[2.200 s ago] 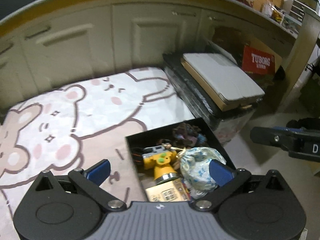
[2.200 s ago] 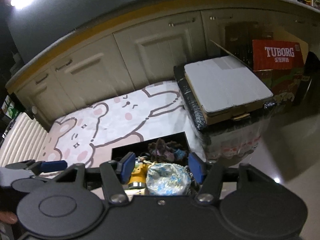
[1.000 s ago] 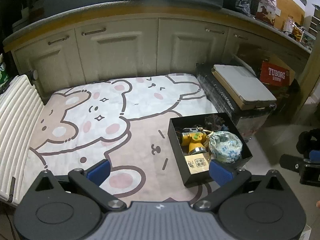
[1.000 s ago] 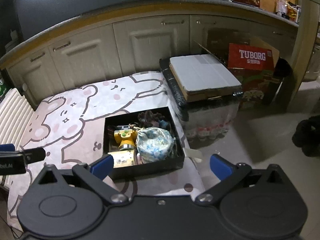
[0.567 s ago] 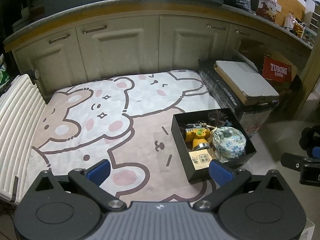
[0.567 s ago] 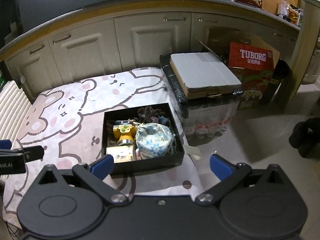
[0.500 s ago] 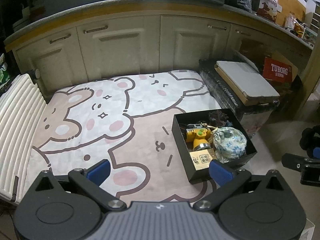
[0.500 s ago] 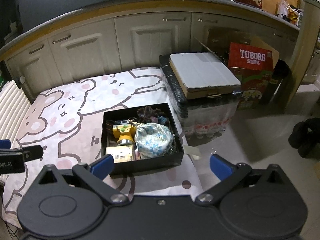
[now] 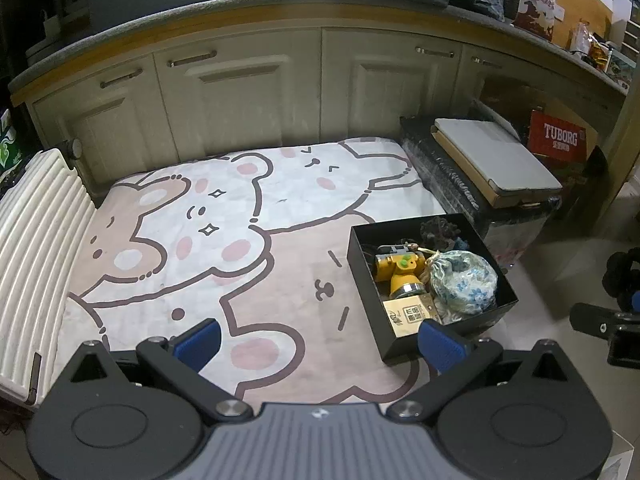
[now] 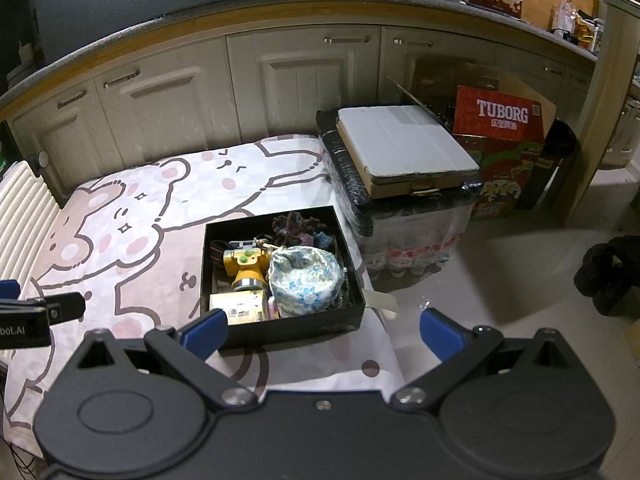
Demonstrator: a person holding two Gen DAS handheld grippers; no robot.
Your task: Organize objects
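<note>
your left gripper (image 9: 318, 340) and right gripper (image 10: 322, 330) both gape wide and carry nothing. the black box (image 10: 296, 326), packed with a yellow toy camera (image 10: 244, 262) and floral pouch (image 10: 306, 274), sits mid-frame on the bear blanket (image 9: 208, 216). come down from above; the box walls crowd things, while the blanket's left half lies bare.

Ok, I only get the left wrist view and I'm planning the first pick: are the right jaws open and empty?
Observer: Yes. The right gripper is open with nothing between its jaws, and it hovers just short of the black box.
Operator: I can't see the box's near corner. Is anything there?
Observer: A small pink item sits between the tan carton and the floral pouch.
</note>
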